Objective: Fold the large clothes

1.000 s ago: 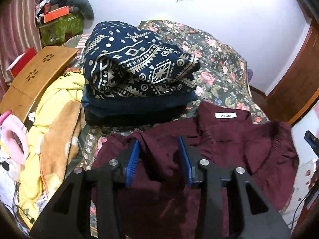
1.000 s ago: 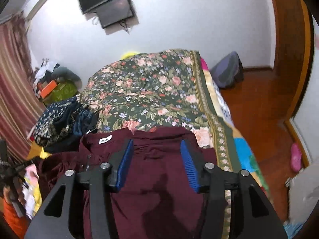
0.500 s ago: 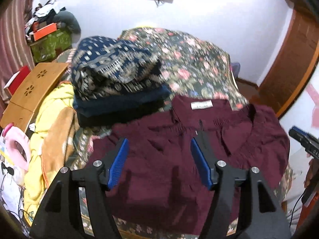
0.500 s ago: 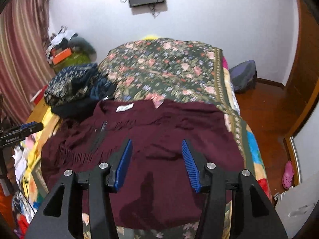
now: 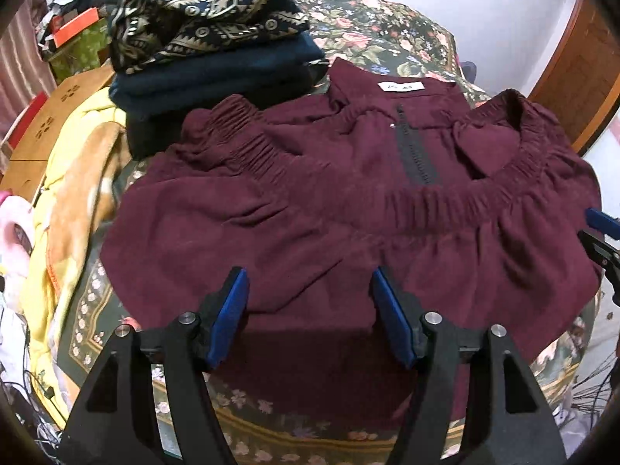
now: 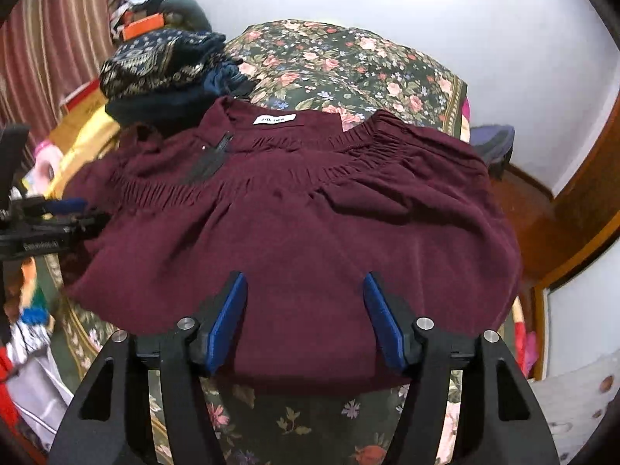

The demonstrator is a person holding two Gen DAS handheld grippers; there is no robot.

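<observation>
A maroon garment (image 5: 329,201) with a white neck label and a short black zip lies spread on the floral bedspread (image 5: 387,35); it also shows in the right wrist view (image 6: 310,213). My left gripper (image 5: 310,290) is open and empty above its near left hem. My right gripper (image 6: 304,294) is open and empty above its near right hem. The left gripper shows at the left edge of the right wrist view (image 6: 58,217).
A stack of folded dark clothes (image 5: 209,35) topped by a navy patterned piece sits at the far left of the bed. A yellow blanket (image 5: 66,178) and a wooden board (image 5: 50,124) lie to the left. A wooden door (image 6: 581,201) stands to the right.
Both grippers have drawn back toward the near edge of the bed and stayed open. The maroon garment now lies spread wider and flatter, fully in view.
</observation>
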